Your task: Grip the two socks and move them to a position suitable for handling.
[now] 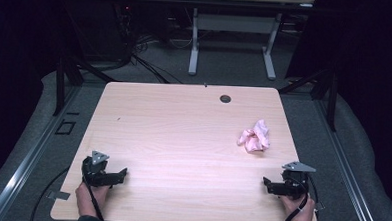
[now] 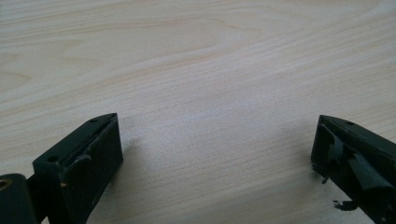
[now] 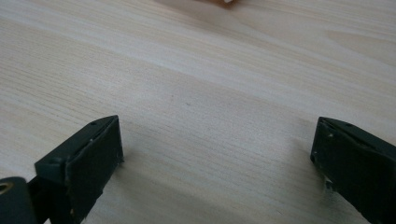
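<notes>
Work has not started, judging by the high view: the crumpled pink cloth (image 1: 254, 136) lies untouched on the right half of the pale wood-grain counter (image 1: 183, 135), well apart from both tools. Your left hand-held gripper (image 1: 122, 173) rests low at the near left corner, pointing inward toward the middle; your right hand-held gripper (image 1: 265, 182) mirrors it at the near right corner, with the cloth beyond it and a little toward the middle. Everything is left to do: reach, close on the cloth, move it.

Left gripper view: the left hand-held gripper (image 2: 215, 144) has its black jaws spread wide over bare wood, nothing between them.

Right gripper view: the right hand-held gripper (image 3: 217, 147) is likewise wide and empty, angled down at the counter; a faint pale-pink edge (image 3: 219, 2) at the top may be the cloth.
</notes>
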Demonstrator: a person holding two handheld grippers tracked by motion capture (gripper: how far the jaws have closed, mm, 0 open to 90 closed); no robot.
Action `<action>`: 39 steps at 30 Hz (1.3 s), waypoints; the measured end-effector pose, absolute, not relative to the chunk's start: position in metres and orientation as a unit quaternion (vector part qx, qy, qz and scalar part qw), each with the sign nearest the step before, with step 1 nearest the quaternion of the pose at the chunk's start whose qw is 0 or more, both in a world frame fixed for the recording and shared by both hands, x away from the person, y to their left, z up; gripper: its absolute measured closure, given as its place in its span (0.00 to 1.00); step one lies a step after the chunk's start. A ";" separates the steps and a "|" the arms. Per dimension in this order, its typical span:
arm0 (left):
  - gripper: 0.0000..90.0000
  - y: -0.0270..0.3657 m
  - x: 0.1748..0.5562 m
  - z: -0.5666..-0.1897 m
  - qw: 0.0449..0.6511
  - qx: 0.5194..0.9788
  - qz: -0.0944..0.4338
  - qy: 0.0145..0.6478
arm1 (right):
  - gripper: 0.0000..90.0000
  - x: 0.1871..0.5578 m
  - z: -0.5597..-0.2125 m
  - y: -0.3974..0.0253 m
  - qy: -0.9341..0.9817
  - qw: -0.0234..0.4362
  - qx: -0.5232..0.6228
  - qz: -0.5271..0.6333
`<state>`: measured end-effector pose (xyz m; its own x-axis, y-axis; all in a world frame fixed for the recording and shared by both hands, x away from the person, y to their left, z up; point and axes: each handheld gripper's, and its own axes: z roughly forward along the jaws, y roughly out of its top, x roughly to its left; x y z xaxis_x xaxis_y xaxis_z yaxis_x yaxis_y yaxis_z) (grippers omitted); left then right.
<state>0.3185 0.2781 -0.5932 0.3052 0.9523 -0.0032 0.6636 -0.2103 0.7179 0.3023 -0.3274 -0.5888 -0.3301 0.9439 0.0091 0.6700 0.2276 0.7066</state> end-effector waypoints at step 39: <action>0.03 0.278 0.318 -0.593 0.316 0.745 0.228 0.542 | 0.00 0.312 -0.568 -0.321 0.766 0.179 0.529 0.319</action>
<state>0.3182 0.2781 -0.5930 0.3092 0.9510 -0.0029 0.6625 -0.2132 0.7181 0.3116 -0.3214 -0.5685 -0.3760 0.9244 0.0635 0.6964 0.2367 0.6775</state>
